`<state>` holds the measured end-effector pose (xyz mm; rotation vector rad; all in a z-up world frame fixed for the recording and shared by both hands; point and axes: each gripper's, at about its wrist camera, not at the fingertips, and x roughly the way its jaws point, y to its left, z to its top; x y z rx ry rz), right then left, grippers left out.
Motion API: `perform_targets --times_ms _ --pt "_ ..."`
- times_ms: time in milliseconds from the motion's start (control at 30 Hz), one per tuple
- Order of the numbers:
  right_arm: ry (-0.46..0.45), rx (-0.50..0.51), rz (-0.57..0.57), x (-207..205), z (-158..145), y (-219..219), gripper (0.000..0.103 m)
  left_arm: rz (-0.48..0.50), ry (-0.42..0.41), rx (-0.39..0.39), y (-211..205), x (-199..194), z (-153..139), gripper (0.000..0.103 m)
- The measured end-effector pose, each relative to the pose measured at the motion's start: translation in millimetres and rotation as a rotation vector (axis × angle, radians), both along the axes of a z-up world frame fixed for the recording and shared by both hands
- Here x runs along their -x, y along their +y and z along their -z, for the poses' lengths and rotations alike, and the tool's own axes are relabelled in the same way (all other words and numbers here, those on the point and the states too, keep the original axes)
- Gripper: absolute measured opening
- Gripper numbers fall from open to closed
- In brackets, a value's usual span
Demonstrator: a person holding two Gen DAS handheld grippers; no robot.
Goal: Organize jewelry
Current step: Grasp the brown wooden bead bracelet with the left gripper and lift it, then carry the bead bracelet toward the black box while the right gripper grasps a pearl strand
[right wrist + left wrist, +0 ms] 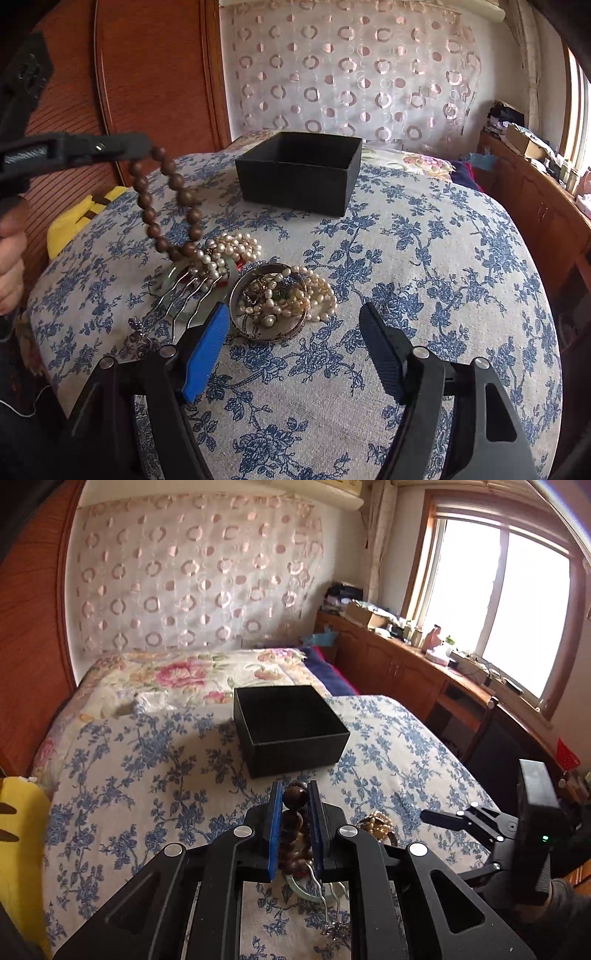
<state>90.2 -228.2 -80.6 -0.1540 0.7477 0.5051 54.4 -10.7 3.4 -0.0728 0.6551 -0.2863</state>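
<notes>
jaws of the left gripper (294,794) are pinched narrow on a brown bead bracelet (166,206), whose loop hangs lifted above the jewelry pile (258,288), long axis near vertical. the right gripper (295,325) stands wide apart with nothing between its pads, low over the blue floral cloth (424,258) just before the pile. an open black box (301,171) sits beyond. no readable writing.

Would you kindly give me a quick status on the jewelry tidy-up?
Left hand-held gripper shut on brown bead bracelet, lifted. Right hand-held gripper open, empty. Black box open; path looks clear.
</notes>
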Motion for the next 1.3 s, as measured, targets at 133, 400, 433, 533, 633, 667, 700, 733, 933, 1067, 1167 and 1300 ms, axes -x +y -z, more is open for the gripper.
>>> perform_targets --times_ms 133,400,433,533,633,667,700,733,933,1067,1167,1300 --pt "0.022 -0.011 -0.009 -11.5 -1.4 -0.8 0.055 -0.011 -0.032 -0.013 1.7 10.8 -8.5 0.012" --pt "0.066 0.003 -0.043 -31.0 4.7 20.1 0.035 -0.022 -0.035 -0.008 7.2 14.6 -5.3 0.012" --pt "0.063 0.019 -0.042 -32.5 5.8 23.6 0.033 -0.021 -0.031 -0.009 7.2 14.5 -3.8 0.012" --pt "0.049 0.052 -0.032 -36.5 4.8 29.3 0.026 -0.021 -0.025 -0.009 7.2 13.9 -0.8 0.012" --pt "0.036 0.090 -0.034 -39.3 4.9 34.3 0.025 -0.020 -0.020 -0.009 6.8 13.3 1.6 0.012" --pt "0.032 0.117 -0.029 -41.8 6.9 36.8 0.025 -0.019 -0.019 -0.009 6.4 13.0 2.1 0.012" --pt "0.034 0.126 -0.023 -44.1 8.3 37.6 0.025 -0.018 -0.017 -0.010 6.2 12.6 3.4 0.012" --pt "0.044 0.128 -0.021 -47.3 10.2 38.0 0.025 -0.017 -0.015 -0.010 5.2 12.4 3.5 0.012" --pt "0.041 0.135 -0.030 -50.6 11.2 38.3 0.016 -0.012 -0.007 -0.010 4.5 12.3 6.3 0.012" --pt "0.043 0.081 -0.036 -50.7 5.0 28.9 0.006 -0.013 -0.008 -0.011 4.6 12.3 6.4 0.012" --pt "0.025 0.072 -0.038 -49.3 0.1 26.5 0.006 -0.013 -0.007 -0.012 5.0 12.4 7.0 0.012" --pt "0.004 0.056 -0.038 -48.2 -9.8 21.8 0.006 -0.013 -0.009 -0.010 5.1 12.7 6.3 0.012"
